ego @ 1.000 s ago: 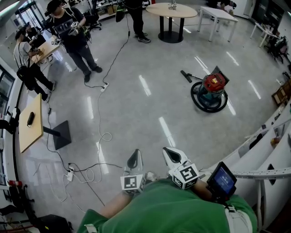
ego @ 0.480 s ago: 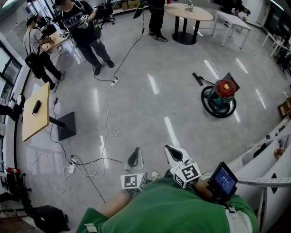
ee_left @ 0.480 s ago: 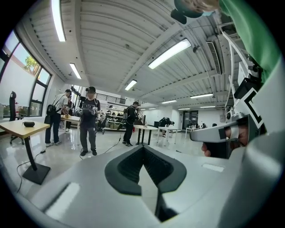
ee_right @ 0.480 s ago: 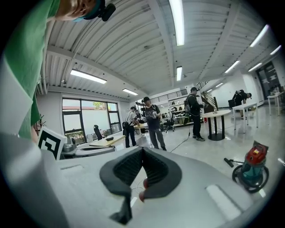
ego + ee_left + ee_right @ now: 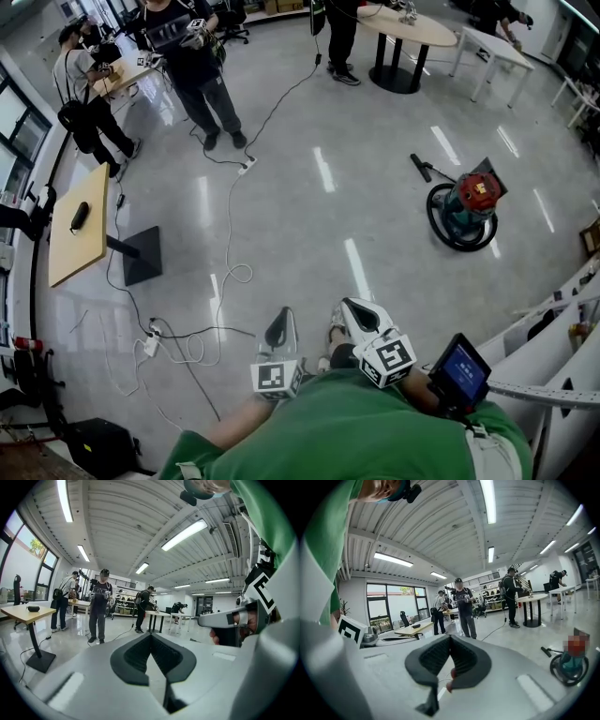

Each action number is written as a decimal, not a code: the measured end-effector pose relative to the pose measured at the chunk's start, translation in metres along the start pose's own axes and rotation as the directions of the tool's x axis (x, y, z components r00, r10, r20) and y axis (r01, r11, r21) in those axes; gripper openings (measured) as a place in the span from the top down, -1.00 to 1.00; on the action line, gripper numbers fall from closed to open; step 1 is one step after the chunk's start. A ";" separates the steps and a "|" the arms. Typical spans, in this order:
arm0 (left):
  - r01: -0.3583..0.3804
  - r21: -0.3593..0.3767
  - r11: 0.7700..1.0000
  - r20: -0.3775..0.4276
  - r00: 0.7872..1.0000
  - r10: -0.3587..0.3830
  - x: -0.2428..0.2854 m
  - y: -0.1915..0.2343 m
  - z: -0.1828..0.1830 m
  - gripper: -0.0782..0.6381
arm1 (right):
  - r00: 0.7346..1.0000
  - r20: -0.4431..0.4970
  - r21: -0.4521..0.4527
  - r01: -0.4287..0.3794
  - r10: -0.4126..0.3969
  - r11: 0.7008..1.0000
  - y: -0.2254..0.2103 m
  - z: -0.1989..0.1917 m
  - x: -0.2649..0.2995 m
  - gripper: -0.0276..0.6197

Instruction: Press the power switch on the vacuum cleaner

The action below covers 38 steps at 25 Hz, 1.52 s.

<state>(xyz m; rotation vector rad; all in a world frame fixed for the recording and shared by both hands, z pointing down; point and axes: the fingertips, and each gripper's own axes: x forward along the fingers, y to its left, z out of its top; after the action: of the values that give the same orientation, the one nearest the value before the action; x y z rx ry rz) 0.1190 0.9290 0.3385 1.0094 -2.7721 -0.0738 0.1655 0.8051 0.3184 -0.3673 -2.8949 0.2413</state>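
Holding both grippers low in front of a green shirt (image 5: 347, 431), touching nothing.

Left gripper (image 5: 279, 326): fingers (image 5: 133, 656) closed tip to tip, nothing between them. Right gripper (image 5: 360, 317): fingers (image 5: 466, 660) likewise pressed together at the tips, empty. The two grippers sit side by side, near each other but apart.

Vacuum (image 5: 466, 214): stands on the floor (image 5: 309, 234), far ahead and to the right of the right fingers, well apart from both grippers. Red top, teal body, black hose looped round the base. In the right gripper view it sits low and right of the fingers, with its top under a mosaic patch. Switch too small to make out. Black nozzle (image 5: 421, 168) lies on the floor just beyond the vacuum.

White cable (image 5: 228, 234) runs over the floor ahead of the left fingers, down to a power strip (image 5: 150, 345) to their left. Wooden surface (image 5: 77, 246) far left of the left fingers. Round table (image 5: 412, 26) far ahead of the right fingers. Small screen (image 5: 459, 370) just right of the right gripper.
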 end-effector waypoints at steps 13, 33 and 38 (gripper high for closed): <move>0.016 0.041 0.999 0.005 1.000 -0.016 0.141 0.028 0.034 0.76 | 1.000 0.018 0.029 0.014 -0.015 0.999 -0.093 0.045 0.099 0.91; 0.374 0.105 0.921 -0.028 0.927 -0.374 0.345 0.004 0.088 0.76 | 0.926 0.072 0.128 0.361 -0.371 0.924 -0.224 0.095 0.165 0.91; 0.524 0.116 0.843 -0.068 0.851 -0.520 0.386 0.003 0.105 0.76 | 0.845 0.103 0.175 0.504 -0.525 0.846 -0.237 0.110 0.180 0.91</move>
<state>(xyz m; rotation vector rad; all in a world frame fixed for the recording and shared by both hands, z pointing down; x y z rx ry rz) -0.1926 0.6817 0.2982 1.7601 -2.4102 0.0515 -0.0842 0.6117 0.2912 0.4778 -2.9573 0.3889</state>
